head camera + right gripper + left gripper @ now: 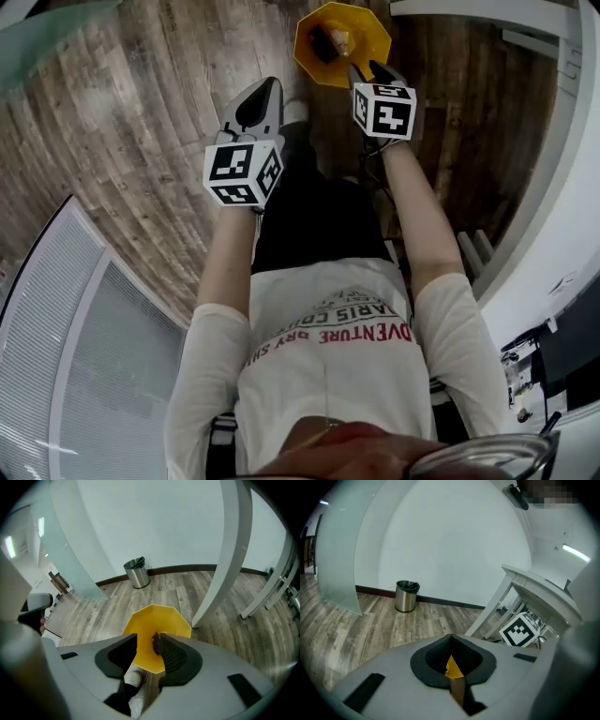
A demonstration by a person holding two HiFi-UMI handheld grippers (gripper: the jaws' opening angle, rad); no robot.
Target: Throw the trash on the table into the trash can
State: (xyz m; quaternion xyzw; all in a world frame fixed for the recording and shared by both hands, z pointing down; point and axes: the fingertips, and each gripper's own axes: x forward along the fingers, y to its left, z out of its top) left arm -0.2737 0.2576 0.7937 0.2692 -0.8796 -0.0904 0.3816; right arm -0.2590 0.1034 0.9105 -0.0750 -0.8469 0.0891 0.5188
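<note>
a person stands over a yellow trash can (373,26) on a wooden floor (141,112), a gripper in each hand. the right gripper (370,71) points steeply down above the can's open mouth. in the right gripper view its fingers are apart, and a small dark scrap of trash (155,644) sits between them. the scrap lies against the inner face of the right-hand finger, while the other finger stands clear of it. the can's yellow inside (146,620) fills the gap behind the scrap, and the person's white shoe (133,679) shows lower in the same gap.

the left gripper (271,84) is just beside the can, off to the left in the head view. its fingers are together with nothing between them; only a sliver of the yellow can shows through the slit below the tips (451,637).

a steel bin (407,596) stands well away by the white wall. a white table leg (219,573) stands near the can.
</note>
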